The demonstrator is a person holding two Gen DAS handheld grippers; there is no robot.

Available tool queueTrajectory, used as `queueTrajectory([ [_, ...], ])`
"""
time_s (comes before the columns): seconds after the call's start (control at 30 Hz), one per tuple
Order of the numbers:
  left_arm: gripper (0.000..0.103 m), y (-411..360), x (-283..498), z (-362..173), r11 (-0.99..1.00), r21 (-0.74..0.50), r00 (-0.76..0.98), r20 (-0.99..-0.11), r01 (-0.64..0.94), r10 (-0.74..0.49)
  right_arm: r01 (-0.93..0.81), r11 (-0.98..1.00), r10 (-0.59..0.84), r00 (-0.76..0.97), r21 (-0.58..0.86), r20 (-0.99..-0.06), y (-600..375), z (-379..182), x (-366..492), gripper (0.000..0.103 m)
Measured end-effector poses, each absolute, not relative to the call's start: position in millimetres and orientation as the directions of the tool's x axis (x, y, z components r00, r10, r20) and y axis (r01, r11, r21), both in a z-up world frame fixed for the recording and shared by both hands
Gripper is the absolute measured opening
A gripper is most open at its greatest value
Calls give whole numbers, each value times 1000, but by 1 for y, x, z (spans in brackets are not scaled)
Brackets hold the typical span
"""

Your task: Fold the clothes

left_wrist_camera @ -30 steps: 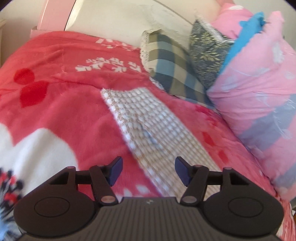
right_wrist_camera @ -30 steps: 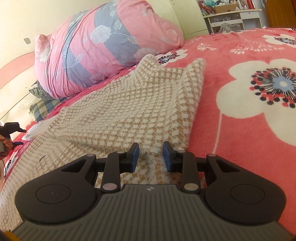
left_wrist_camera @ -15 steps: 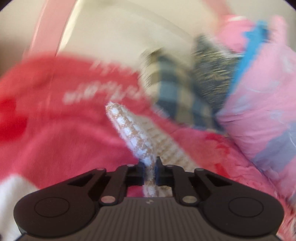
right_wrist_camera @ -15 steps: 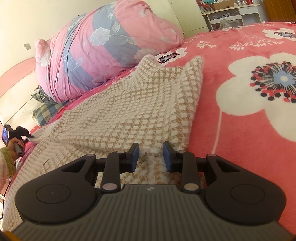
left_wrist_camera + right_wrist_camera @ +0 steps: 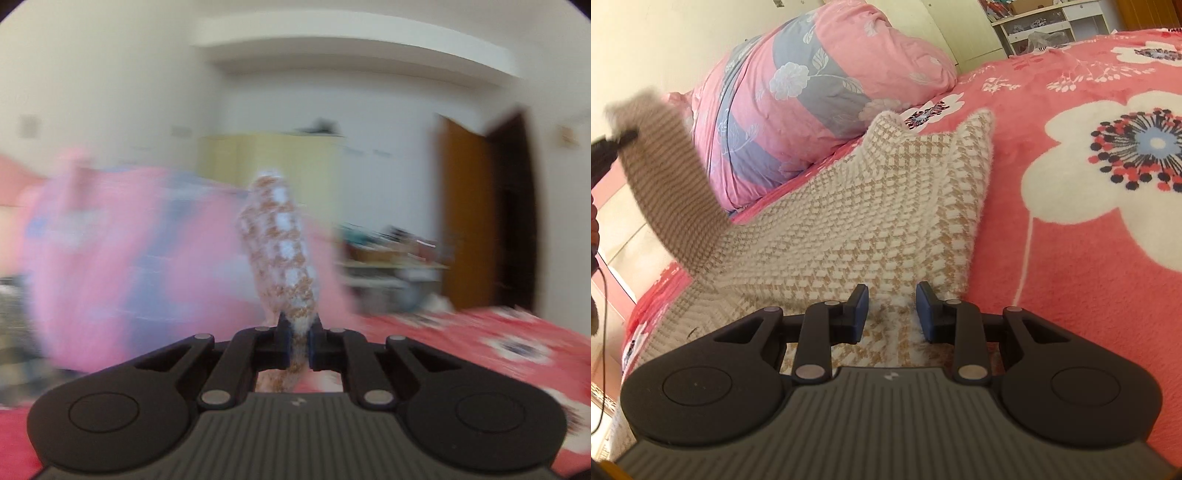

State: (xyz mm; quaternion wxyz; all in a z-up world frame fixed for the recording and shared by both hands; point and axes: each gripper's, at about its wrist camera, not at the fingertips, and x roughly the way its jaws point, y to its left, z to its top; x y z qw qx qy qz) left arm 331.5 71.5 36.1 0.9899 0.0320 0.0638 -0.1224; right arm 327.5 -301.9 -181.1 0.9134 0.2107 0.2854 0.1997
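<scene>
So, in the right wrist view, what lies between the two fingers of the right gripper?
Only the knitted sweater: its checked fabric fills the gap of the right gripper, whose jaws stand apart above it. The right wrist view shows this.

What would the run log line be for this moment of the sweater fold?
step: folding sleeve | left gripper: shut on sleeve, lifted | right gripper: open, low over sweater | surface: floral blanket

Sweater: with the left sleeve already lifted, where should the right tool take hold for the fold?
Probably the near right edge of the sweater, just ahead of the right tool. It lies flat on the blanket with its border exposed, so come in low from the near side, one finger sliding under the edge.
</scene>
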Motion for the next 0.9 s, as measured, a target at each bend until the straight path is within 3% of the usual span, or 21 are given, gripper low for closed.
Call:
queueTrajectory([
  [0.07, 13, 23, 340, 0, 944, 73, 923, -246, 321, -295, -243, 821, 494, 756, 516, -430, -304, -182, 327, 27],
  [0.17, 32, -42, 352, -57, 900, 105, 834, -433, 424, -343, -242, 807, 506, 754, 539, -419, -306, -184, 328, 27],
  [0.2, 32, -58, 356, -79, 885, 118, 792, -511, 451, -335, -241, 802, 509, 754, 546, -415, -307, -185, 328, 27],
  [0.27, 32, -68, 352, -103, 866, 170, 764, -571, 469, -302, -240, 792, 517, 752, 561, -408, -309, -186, 328, 27],
  [0.33, 36, -62, 336, -99, 857, 211, 788, -538, 470, -299, -239, 782, 525, 751, 576, -401, -311, -186, 327, 27],
  [0.4, 53, -46, 319, -81, 867, 211, 815, -492, 452, -306, -239, 776, 530, 750, 584, -397, -312, -186, 327, 29],
  [0.57, 57, 11, 296, -51, 905, 329, 895, -432, 272, -112, -229, 735, 551, 750, 638, -365, -319, -184, 326, 36],
  [0.77, 58, 105, 335, -84, 935, 352, 803, -571, 52, 170, -197, 723, 517, 790, 662, -330, -311, -149, 313, 42],
  [0.9, 62, 147, 351, -123, 958, 280, 756, -615, -55, 224, -196, 649, 603, 721, 735, -341, -285, -127, 324, 51],
])
